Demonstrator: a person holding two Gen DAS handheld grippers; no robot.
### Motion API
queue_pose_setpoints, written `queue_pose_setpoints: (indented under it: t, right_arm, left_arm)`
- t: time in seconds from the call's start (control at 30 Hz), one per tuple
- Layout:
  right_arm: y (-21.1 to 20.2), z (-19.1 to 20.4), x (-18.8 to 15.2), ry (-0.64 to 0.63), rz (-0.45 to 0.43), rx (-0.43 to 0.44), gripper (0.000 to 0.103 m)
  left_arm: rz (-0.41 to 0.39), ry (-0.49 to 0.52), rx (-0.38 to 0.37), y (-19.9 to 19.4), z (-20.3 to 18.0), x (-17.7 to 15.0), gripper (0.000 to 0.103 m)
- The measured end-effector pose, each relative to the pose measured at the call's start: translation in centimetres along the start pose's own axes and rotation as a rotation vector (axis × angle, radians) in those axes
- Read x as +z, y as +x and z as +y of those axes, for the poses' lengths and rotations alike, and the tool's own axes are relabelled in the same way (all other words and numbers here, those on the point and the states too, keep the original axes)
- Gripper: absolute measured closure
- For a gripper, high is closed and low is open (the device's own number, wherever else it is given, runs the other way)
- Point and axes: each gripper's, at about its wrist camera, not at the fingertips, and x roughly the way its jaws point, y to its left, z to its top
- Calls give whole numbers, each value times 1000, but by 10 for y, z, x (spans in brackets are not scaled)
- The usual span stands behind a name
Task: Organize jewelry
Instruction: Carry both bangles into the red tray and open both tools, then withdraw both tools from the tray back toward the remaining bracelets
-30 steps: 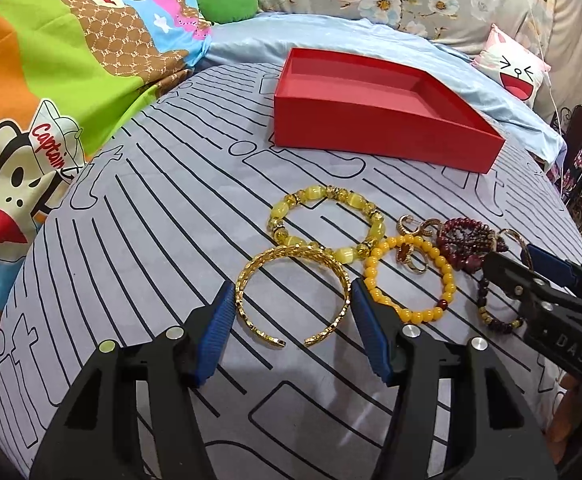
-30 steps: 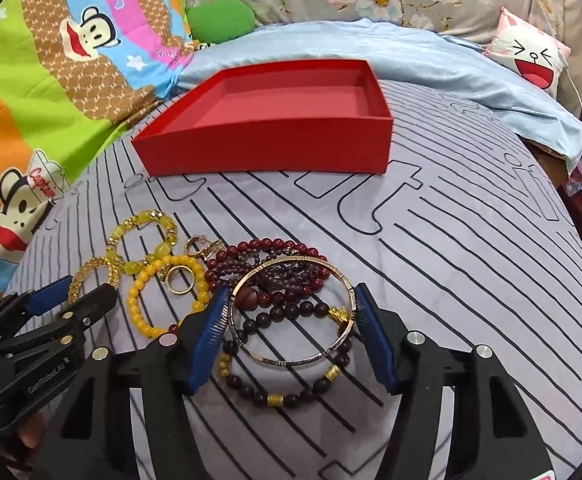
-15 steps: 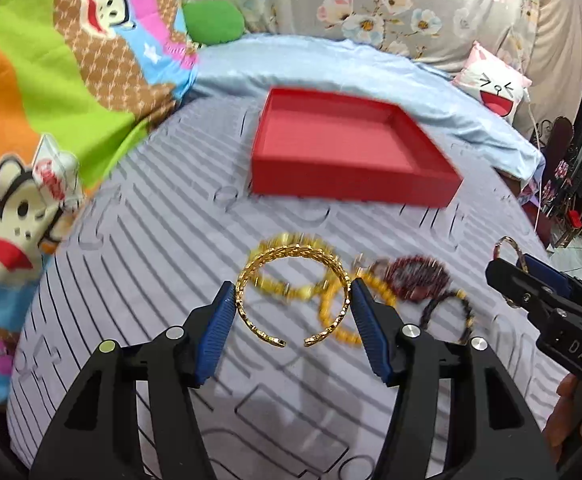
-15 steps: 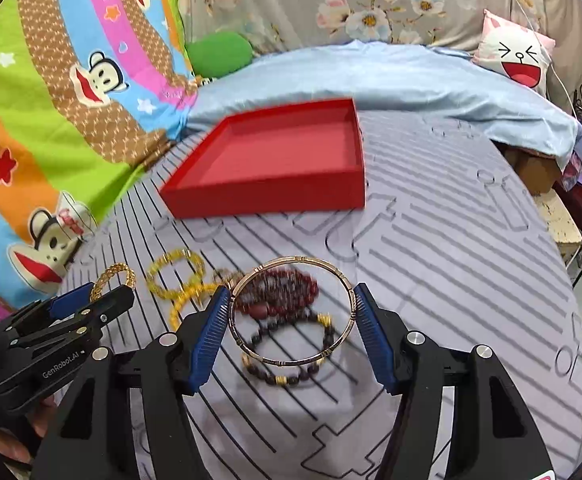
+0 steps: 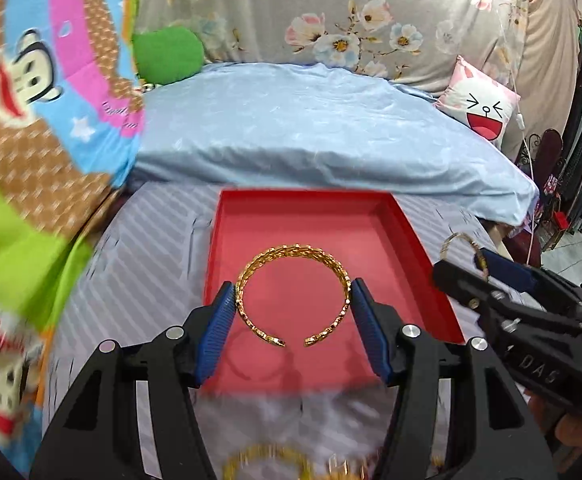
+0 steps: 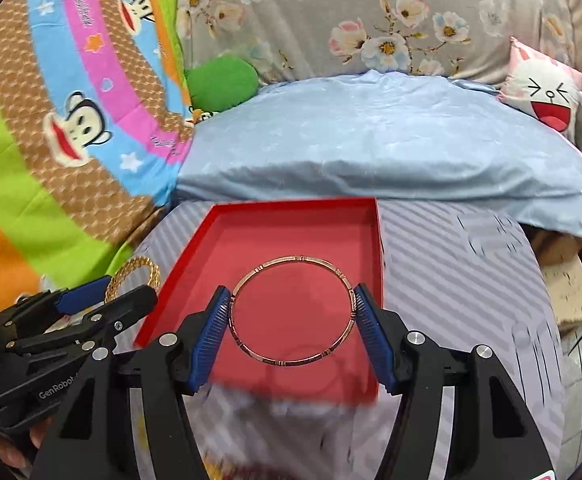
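Note:
My left gripper is shut on an open gold cuff bangle and holds it above the red tray. My right gripper is shut on a thin rose-gold bangle and holds it above the same red tray. Each gripper shows in the other's view: the right one at the tray's right side, the left one at its left side with the gold cuff. The tray holds nothing that I can see. Blurred yellow bead bracelets lie on the cloth below.
The tray stands on a grey striped cloth over a round surface. A blue pillow lies behind it. A cartoon blanket is to the left, a white face cushion to the right.
Both grippers have lifted their bangles off the pile and carried them forward over the red tray. The remaining bracelets have dropped to the bottom edge of both views.

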Motion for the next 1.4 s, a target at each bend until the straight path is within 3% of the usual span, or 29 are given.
queue_pose_setpoints:
  t: [0.2, 0.37, 0.6, 0.8, 0.97, 1.13, 1.4]
  right_arm:
    - [72, -20, 38, 35, 75, 5, 43]
    - [113, -32, 43, 50, 146, -7, 43]
    - [136, -39, 39, 54, 185, -20, 42]
    - [134, -42, 41, 61, 162, -23, 36]
    - [121, -39, 42, 55, 131, -9, 35]
    - [81, -25, 37, 40, 79, 24, 35]
    - [-10, 5, -17, -36, -13, -1, 32]
  left_arm:
    - [61, -18, -6, 75, 9, 39, 47]
    - [120, -5, 18, 120, 12, 44, 47]
    - [164, 8, 38, 146, 9, 41, 47]
    - [167, -14, 43, 153, 13, 39, 37]
    - [127, -32, 53, 142, 17, 43, 37]
    - [71, -41, 38, 102, 15, 42, 37]
    - [-2, -7, 22, 15, 2, -2, 33]
